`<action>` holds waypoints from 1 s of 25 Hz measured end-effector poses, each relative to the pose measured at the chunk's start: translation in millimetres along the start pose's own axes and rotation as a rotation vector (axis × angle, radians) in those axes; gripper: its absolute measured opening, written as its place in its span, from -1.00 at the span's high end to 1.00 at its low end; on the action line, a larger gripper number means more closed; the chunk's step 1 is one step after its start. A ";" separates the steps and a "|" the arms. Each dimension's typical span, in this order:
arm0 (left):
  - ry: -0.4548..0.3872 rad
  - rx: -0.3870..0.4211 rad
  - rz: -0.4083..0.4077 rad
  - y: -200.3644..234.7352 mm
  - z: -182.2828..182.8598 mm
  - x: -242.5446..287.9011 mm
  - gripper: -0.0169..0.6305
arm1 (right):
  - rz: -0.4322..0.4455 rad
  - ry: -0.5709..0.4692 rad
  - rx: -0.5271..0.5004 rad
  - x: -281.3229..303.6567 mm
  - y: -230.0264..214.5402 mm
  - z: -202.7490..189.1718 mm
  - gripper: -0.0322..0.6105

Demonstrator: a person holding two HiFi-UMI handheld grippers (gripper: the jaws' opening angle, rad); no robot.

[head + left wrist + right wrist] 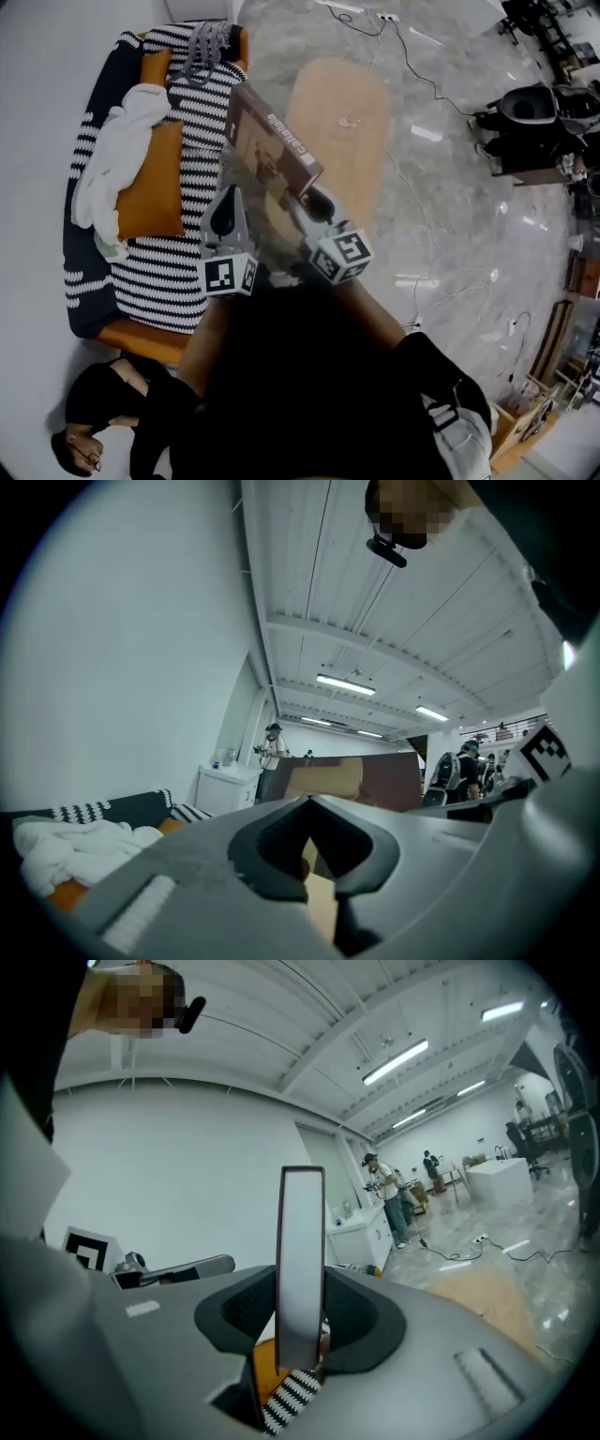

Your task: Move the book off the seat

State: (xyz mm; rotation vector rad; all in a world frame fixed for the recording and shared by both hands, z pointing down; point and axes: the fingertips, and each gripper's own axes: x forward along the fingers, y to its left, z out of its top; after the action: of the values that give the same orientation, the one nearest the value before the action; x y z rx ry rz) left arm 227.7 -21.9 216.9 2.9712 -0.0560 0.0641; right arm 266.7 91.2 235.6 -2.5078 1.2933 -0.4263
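The book [272,141] hangs in the air over the sofa's [173,272] edge nearest the wooden surface [342,141], tilted, its brown cover up. Only the head view shows this. The right gripper view shows its thin pale edge upright, clamped between the right gripper's [314,199] fingers [361,1321]. The left gripper view shows the book's broad brown-and-tan face, and the left gripper's [225,216] fingers [366,846] pinch a tan strip of it. The sofa wears a black-and-white striped knit throw, smooth orange cushions [150,183] and a crumpled white cloth [117,155].
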 end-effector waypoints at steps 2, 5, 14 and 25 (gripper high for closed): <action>0.001 0.002 -0.051 7.5 0.9 6.4 0.93 | -0.052 -0.025 0.000 2.3 1.9 0.1 0.41; 0.010 -0.006 -0.116 16.9 -0.8 14.1 0.93 | -0.125 -0.051 0.000 3.3 3.7 -1.0 0.41; 0.066 -0.028 -0.308 -5.5 -16.8 32.0 0.93 | -0.332 -0.081 0.022 -25.9 -13.3 -9.7 0.41; 0.104 0.012 -0.424 -83.3 -27.7 40.3 0.93 | -0.444 -0.146 0.070 -90.6 -55.9 -8.0 0.41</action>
State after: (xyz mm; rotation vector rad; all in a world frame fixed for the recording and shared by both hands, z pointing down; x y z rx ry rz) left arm 270.2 63.5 232.1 2.9145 0.5847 0.1633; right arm 254.6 195.9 252.6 -2.6992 0.6521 -0.3630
